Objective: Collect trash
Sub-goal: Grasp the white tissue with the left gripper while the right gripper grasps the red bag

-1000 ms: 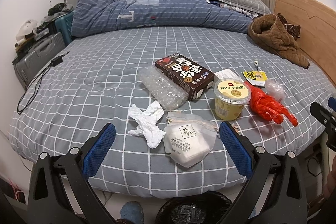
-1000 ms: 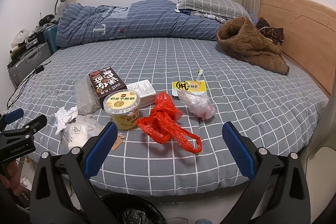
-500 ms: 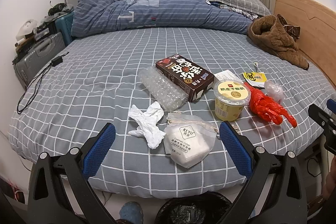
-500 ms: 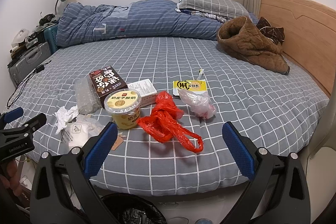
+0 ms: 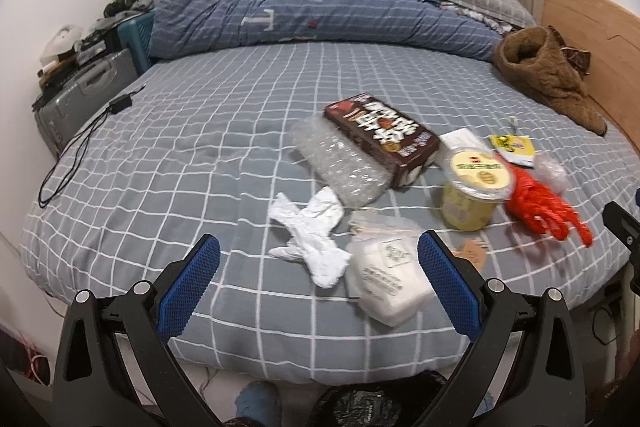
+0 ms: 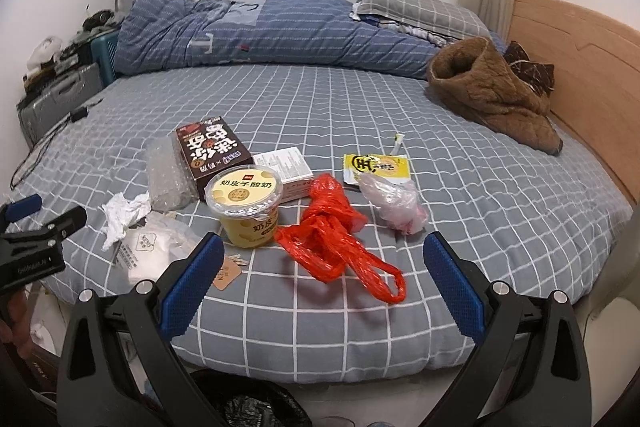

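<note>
left tool (image 5: 318,277) nearer tissue (image 5: 314,241), bin (image 6: 248,407) below

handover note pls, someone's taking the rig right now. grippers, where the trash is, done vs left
Left gripper: open, empty, over the crumpled tissue and white mask packet.
Right gripper: open, empty, over the red plastic bag.
On the bed: bubble wrap, brown box, yogurt cup, yellow sachet, clear bag.
Bin: on the floor below the bed edge.
Done: nothing grasped. Left: everything.
</note>
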A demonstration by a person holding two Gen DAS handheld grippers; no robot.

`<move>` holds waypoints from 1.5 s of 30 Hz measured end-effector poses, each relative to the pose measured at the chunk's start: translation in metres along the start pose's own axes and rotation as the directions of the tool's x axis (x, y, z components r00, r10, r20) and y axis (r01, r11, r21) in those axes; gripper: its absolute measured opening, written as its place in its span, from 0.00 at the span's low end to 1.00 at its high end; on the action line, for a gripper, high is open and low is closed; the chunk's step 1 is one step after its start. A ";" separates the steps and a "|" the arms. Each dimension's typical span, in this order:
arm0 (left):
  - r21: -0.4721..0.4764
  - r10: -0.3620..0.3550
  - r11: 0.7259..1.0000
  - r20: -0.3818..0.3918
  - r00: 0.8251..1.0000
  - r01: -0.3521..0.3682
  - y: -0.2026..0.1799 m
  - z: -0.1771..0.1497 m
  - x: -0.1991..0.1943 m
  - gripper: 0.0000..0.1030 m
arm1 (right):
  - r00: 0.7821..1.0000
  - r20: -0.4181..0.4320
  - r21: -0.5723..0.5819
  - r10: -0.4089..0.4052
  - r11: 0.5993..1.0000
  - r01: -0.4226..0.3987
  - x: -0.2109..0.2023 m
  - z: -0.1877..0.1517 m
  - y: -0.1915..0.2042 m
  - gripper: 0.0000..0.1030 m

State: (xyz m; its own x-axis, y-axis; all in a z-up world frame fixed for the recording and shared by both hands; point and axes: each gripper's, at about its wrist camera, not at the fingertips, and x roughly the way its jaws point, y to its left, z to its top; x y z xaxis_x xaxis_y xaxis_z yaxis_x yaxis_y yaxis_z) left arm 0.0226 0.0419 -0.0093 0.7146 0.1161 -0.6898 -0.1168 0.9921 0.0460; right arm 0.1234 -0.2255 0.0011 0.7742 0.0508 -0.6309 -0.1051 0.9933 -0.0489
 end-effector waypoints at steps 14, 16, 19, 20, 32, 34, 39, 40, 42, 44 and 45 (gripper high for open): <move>-0.044 0.043 0.998 -0.123 0.991 -0.049 0.030 -0.005 0.086 0.93 | 0.995 -0.096 0.038 0.018 0.999 -0.014 0.080 -0.011 0.003 0.87; -0.057 0.040 0.997 -0.146 0.988 -0.049 0.033 -0.006 0.099 0.90 | 0.992 -0.128 0.061 0.023 0.998 -0.015 0.095 -0.012 0.001 0.80; -0.089 0.021 0.995 -0.175 0.984 -0.037 0.038 -0.005 0.115 0.86 | 0.991 -0.134 0.097 0.031 0.995 -0.018 0.108 -0.012 -0.004 0.79; -0.091 0.022 0.995 -0.177 0.984 -0.038 0.038 -0.006 0.118 0.85 | 0.990 -0.140 0.098 0.031 0.995 -0.018 0.112 -0.013 -0.004 0.79; -0.056 0.040 0.997 -0.184 0.982 -0.051 0.034 -0.008 0.137 0.57 | 0.980 -0.185 0.097 0.080 0.993 -0.063 0.134 -0.023 -0.003 0.31; -0.062 0.043 0.997 -0.185 0.982 -0.055 0.034 -0.008 0.136 0.54 | 0.977 -0.195 0.098 0.089 0.993 -0.071 0.137 -0.025 -0.004 0.22; -0.080 0.057 0.994 -0.178 0.982 -0.072 0.037 -0.008 0.131 0.35 | 0.981 -0.178 0.086 0.080 0.994 -0.065 0.132 -0.024 -0.004 0.17; -0.083 0.060 0.994 -0.172 0.983 -0.075 0.038 -0.008 0.129 0.29 | 0.981 -0.175 0.087 0.080 0.994 -0.066 0.131 -0.024 -0.005 0.16; -0.091 0.042 0.994 -0.166 0.985 -0.058 0.039 -0.007 0.126 0.22 | 0.982 -0.174 0.086 0.079 0.994 -0.065 0.130 -0.023 -0.006 0.15; -0.092 0.040 0.994 -0.162 0.986 -0.056 0.039 -0.007 0.124 0.22 | 0.983 -0.169 0.087 0.078 0.994 -0.063 0.127 -0.022 -0.008 0.15; -0.085 0.044 0.995 -0.161 0.986 -0.058 0.038 -0.007 0.123 0.21 | 0.983 -0.165 0.085 0.076 0.994 -0.063 0.125 -0.022 -0.008 0.14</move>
State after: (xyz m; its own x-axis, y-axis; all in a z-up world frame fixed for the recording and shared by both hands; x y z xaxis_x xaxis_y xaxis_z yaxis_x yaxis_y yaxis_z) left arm 0.1018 0.0932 -0.0976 0.5885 0.1506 -0.7943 -0.2167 0.9759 0.0245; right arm 0.2073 -0.2296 -0.0941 0.6501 0.1087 -0.7521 -0.1003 0.9933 0.0568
